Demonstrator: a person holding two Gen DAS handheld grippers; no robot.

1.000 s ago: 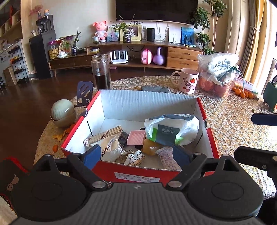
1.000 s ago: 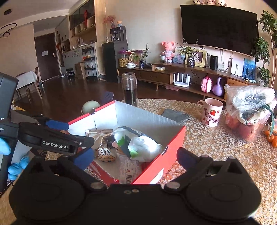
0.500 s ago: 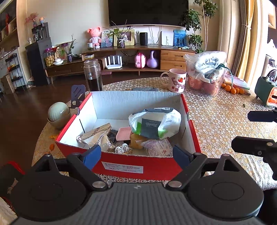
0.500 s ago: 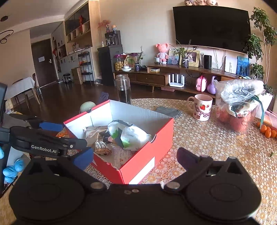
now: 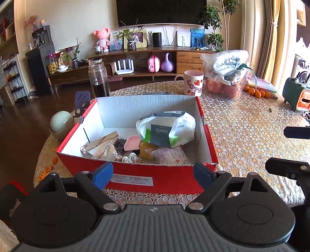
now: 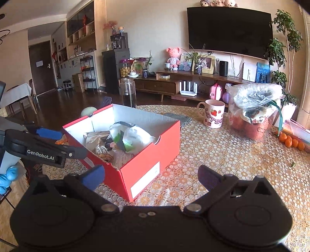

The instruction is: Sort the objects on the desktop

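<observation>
While jaws gape, red box (image 5: 135, 177) lies long-axis toward TV (image 5: 160, 11).

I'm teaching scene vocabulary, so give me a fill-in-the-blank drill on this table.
1. The box holding the snacks is ____ outside.
2. The mug has a ____ printed beside its letters.
3. The jar behind the box holds a ____ liquid.
4. Both tools, left and right, hold ____.

Missing words: red; strawberry; dark; nothing
</observation>
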